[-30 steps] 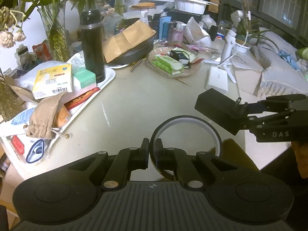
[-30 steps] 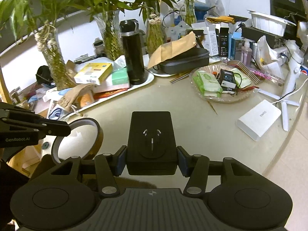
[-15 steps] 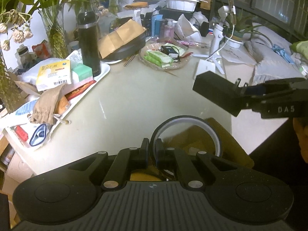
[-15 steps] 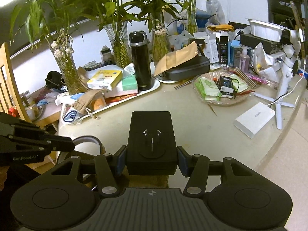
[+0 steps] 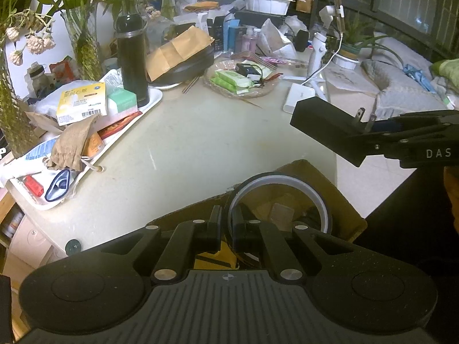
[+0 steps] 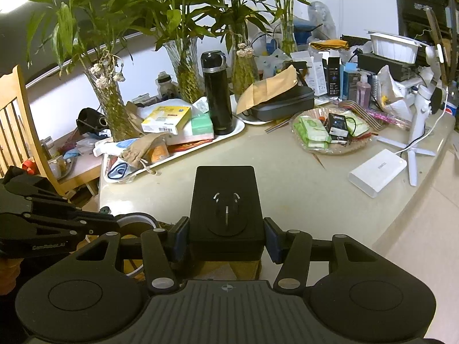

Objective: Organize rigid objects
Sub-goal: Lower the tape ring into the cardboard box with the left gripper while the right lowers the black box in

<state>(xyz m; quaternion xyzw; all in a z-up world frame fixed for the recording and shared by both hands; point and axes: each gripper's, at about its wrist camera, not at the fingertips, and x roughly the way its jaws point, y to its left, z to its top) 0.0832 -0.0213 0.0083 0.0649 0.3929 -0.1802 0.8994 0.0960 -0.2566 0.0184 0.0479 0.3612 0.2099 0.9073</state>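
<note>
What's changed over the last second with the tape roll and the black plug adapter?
Both grippers drew back off the table: the tape roll now hangs over the open cardboard box, and the adapter sits near the table edge. Nothing was released; both grips and the table clutter are unchanged.

**Camera placement: two wrist fisheyes, both angled down over the table's near edge**

The left wrist view looks forward and down along its own fingers, close above a cardboard box (image 5: 321,183) below the table (image 5: 200,143) edge. The right wrist view faces the same way from further right, set close behind the black adapter (image 6: 226,200) that fills its lower centre. Both share the white tray (image 5: 149,106) at the table's left edge, the black flask (image 6: 216,91) and the glass dish (image 6: 332,149) toward the far side. Each view catches the other gripper at its side margin.
</note>
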